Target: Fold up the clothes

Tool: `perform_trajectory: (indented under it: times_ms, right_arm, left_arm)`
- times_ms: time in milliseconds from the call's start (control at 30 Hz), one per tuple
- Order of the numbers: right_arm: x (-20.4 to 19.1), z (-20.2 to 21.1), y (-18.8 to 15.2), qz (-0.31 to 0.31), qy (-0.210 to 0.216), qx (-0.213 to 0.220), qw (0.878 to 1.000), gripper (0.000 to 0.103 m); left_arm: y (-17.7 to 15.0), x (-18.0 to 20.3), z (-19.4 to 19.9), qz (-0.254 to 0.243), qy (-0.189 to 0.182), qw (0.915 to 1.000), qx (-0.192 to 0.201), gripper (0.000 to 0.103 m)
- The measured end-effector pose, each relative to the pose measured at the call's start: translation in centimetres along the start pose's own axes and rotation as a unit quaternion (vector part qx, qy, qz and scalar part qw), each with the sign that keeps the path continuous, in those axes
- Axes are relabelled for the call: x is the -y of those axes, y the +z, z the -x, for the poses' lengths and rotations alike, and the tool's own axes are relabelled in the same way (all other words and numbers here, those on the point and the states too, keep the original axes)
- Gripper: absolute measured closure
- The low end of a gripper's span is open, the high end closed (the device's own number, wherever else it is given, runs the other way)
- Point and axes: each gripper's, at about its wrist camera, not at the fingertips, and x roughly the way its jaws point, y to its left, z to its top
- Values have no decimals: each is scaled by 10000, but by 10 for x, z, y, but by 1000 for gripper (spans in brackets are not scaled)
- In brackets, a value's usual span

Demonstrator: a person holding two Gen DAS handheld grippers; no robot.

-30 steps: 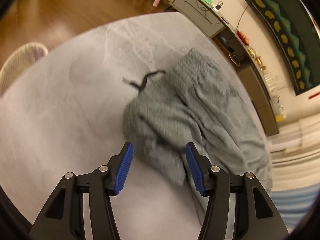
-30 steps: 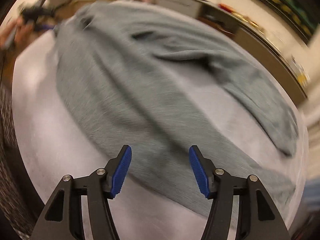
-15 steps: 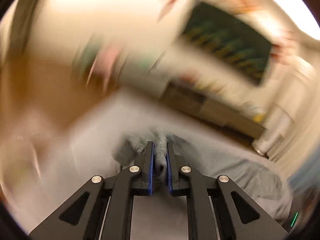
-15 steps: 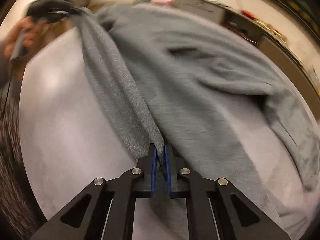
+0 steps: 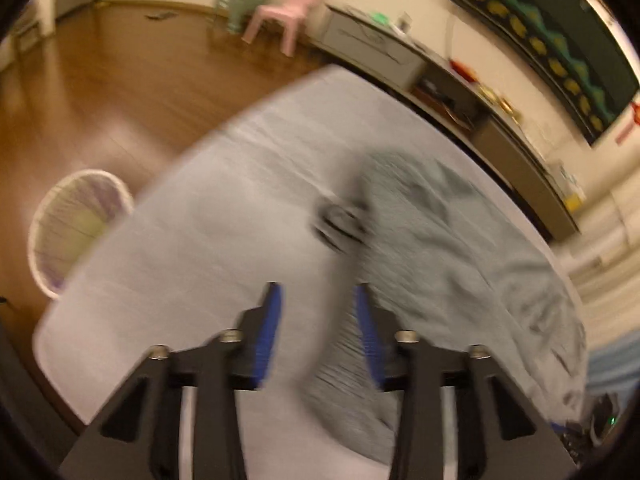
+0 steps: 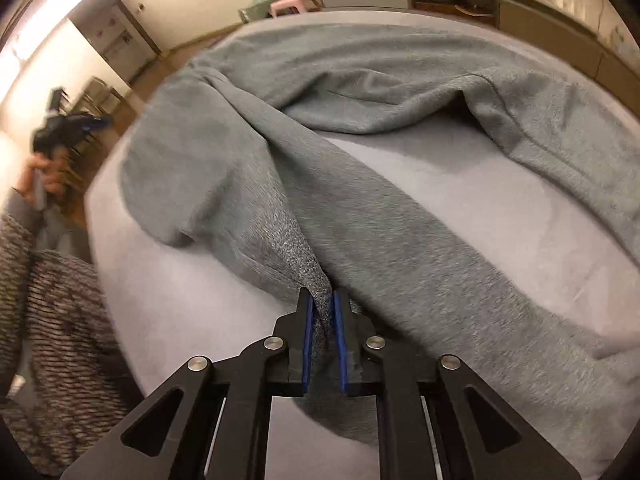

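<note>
Both claws clamped the grey pants (image 6: 360, 208) half a second ago; now both are opening. The right claw (image 6: 321, 312) has cloth between its pads, the left claw (image 5: 316, 308) stands clear. The pants lie released on the worktop (image 6: 192, 312), ready for regrasping.

Sweatpants (image 6: 360, 184) spread across the bed (image 6: 192, 332) — basket (image 5: 76, 228) apparently on the floor (image 5: 100, 92) alongside.
</note>
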Motion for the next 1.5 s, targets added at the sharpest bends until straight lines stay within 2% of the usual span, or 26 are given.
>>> perform_trajectory:
  times_ms: [33,67,100,200,233,300,400,467,567,600,633,667,733,767,833,867,900,967,1000,1067,1133,1167,1267,1367,1467,1500]
  right_arm:
    - [-1,9,-2,-47,16,106,9999,71]
    - [-1,20,-5,-95,3,230,9997,59]
    - [2,38,-9,-143,-151,443,9988,53]
    - [51,108,-31,-883,-878,1295,9837,43]
    - [72,128,-47,-1249,-1336,1415,9729,41]
    - [117,171,-85,-2006,-2303,1616,9384,40]
    - [169,193,-139,-2721,-2955,1203,9078,40]
    - [189,201,-167,-2953,-3041,1076,8993,40]
    - [213,200,-187,-3199,-3114,1098,8881,37]
    - [222,191,-184,-3256,-3147,1048,8854,36]
    - [229,176,-175,-3291,-3175,949,8842,36]
    - [233,166,-171,-3262,-3102,864,8888,38]
    - [239,149,-164,-3178,-2917,703,8994,83]
    - [238,148,-161,-3113,-2847,719,9038,83]
    - [227,185,-153,-3010,-2443,1344,9120,87]
    - [220,205,-148,-2953,-2224,1679,9139,87]
    - [214,226,-149,-2971,-2028,1947,9125,87]
    - [194,262,-146,-2545,-1991,2017,9246,87]
    - [186,262,-146,-2236,-2017,1643,9393,87]
    - [180,234,-157,-1818,-2054,678,9593,83]
    - [178,196,-181,-1466,-2134,-301,9654,78]
    - [178,179,-196,-1350,-2176,-709,9640,71]
    - [185,186,-217,-1709,-2290,-441,9573,56]
    - [190,209,-215,-2057,-2409,206,9483,43]
    - [198,213,-197,-2135,-2640,385,9398,37]
    - [202,213,-192,-2245,-2517,383,9406,37]
  left_arm:
    - [-11,17,-4,-216,-33,9997,-134,57]
    - [-19,22,-3,-401,-29,9990,-212,57]
    - [-30,37,-4,-727,-9,9970,-274,57]
    - [-61,80,-5,-1669,38,9851,-419,57]
    - [-72,91,-4,-1954,42,9797,-441,57]
    - [-88,104,-13,-2387,190,9692,-569,57]
    - [-89,104,-36,-2629,561,9601,-767,57]
    - [-90,99,-43,-2662,775,9569,-862,57]
    - [-96,84,-55,-2681,1170,9507,-1035,57]
    - [-96,81,-57,-2687,1250,9495,-1026,53]
    - [-96,78,-59,-2694,1328,9484,-1016,49]
    - [-95,76,-62,-2667,1316,9494,-1005,48]
    - [-91,69,-62,-2604,1288,9518,-988,45]
    - [-87,63,-62,-2596,1327,9518,-955,44]
    - [-71,40,-61,-2419,1801,9499,-827,45]
    - [-60,22,-59,-2155,2188,9487,-753,56]
    - [-50,0,-56,-1755,2417,9513,-764,64]
    - [-41,-26,-45,-1132,2249,9642,-830,68]
    - [-41,-28,-39,-1137,2297,9635,-769,68]
    - [-46,-17,-29,-1383,2371,9599,-571,67]
    - [-48,-2,-19,-1575,2302,9597,-351,66]
    - [-49,4,-15,-1647,2283,9593,-242,64]
    - [-47,22,-9,-1740,2163,9607,-42,63]
    - [-45,39,-18,-1977,1962,9603,-142,63]
    - [-50,60,-34,-2384,1876,9522,-366,63]
    - [-54,64,-39,-2507,1902,9482,-432,63]
